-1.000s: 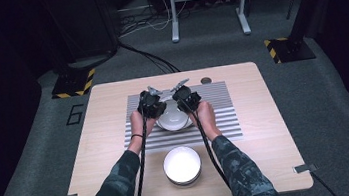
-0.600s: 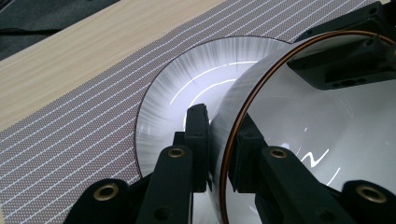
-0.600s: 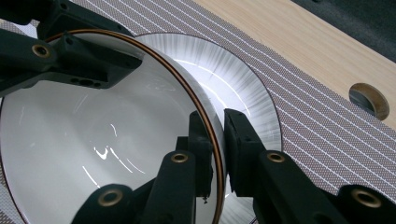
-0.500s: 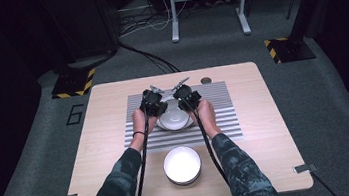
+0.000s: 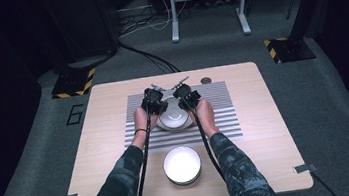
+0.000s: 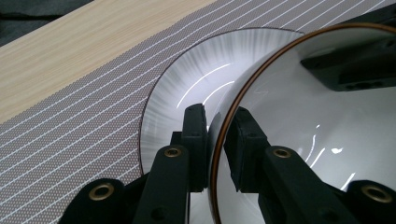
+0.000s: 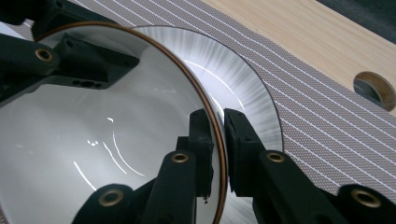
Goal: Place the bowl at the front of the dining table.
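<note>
I have both hand-held grippers clamped on one white bowl [image 5: 174,115] with a thin brown rim, one on each side. My left hand-held gripper [image 6: 215,140] pinches the rim with one jaw inside and one outside; my right hand-held gripper [image 7: 219,140] grips the opposite edge the same way. The bowl sits over a white plate [image 6: 187,88] with a ribbed border on the striped grey mat [image 5: 219,107], toward the far side of the table [image 5: 102,137]. Another white bowl [image 5: 183,165] stands nearer to me, between my forearms.
</note>
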The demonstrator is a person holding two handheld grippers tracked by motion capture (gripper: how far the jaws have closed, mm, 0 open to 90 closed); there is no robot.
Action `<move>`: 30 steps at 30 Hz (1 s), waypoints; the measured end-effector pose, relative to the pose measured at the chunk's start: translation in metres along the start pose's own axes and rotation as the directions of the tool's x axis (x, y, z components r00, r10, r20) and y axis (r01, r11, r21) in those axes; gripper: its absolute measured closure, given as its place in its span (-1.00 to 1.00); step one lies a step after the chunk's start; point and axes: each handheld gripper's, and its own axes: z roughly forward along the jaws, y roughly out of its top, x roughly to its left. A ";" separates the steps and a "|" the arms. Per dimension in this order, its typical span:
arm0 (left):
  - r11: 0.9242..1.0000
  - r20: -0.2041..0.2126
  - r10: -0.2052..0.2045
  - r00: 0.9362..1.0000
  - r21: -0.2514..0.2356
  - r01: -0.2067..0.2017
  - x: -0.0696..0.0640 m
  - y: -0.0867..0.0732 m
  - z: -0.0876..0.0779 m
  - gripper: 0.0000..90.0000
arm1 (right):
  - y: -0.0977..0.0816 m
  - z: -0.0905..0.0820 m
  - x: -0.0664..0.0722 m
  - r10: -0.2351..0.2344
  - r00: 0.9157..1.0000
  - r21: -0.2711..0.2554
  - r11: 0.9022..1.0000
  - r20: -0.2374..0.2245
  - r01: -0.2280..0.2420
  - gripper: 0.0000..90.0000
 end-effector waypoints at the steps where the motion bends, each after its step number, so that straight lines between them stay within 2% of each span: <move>1: 1.000 0.004 -0.007 1.000 0.002 0.007 0.001 0.000 0.001 0.73 | 0.000 0.001 -0.001 -0.001 1.000 -0.010 1.000 0.002 0.001 0.84; 5: 0.999 -0.003 -0.030 1.000 0.014 0.030 0.002 -0.001 0.003 0.73 | 0.000 0.002 -0.002 0.018 1.000 0.002 1.000 0.005 -0.018 0.85; 7: 0.998 -0.008 -0.055 0.998 0.025 0.055 0.004 -0.003 0.005 0.74 | 0.000 0.004 -0.002 0.041 0.999 0.003 0.999 0.008 -0.041 0.86; 9: 0.996 0.007 -0.083 0.996 0.031 0.083 0.007 -0.006 0.007 0.76 | -0.001 0.005 -0.004 0.045 0.999 0.008 0.999 0.015 -0.045 0.86; 10: 0.995 0.018 -0.101 0.995 0.028 0.101 0.008 -0.006 0.007 0.77 | -0.002 0.006 -0.005 0.068 0.998 0.004 0.998 0.007 -0.068 0.86; 13: 0.994 0.018 -0.107 0.994 0.033 0.106 0.008 -0.006 0.007 0.79 | -0.003 0.008 -0.008 0.100 0.995 0.008 0.995 -0.004 -0.100 0.86; 21: 0.990 0.031 -0.135 0.990 0.056 0.133 0.010 -0.006 0.007 0.80 | -0.002 0.010 -0.010 0.127 0.992 0.019 0.992 -0.008 -0.127 0.85; 30: 0.983 0.051 -0.169 0.984 0.076 0.165 0.013 -0.007 0.011 0.80 | -0.003 0.017 -0.017 0.209 0.976 0.051 0.977 -0.055 -0.206 0.85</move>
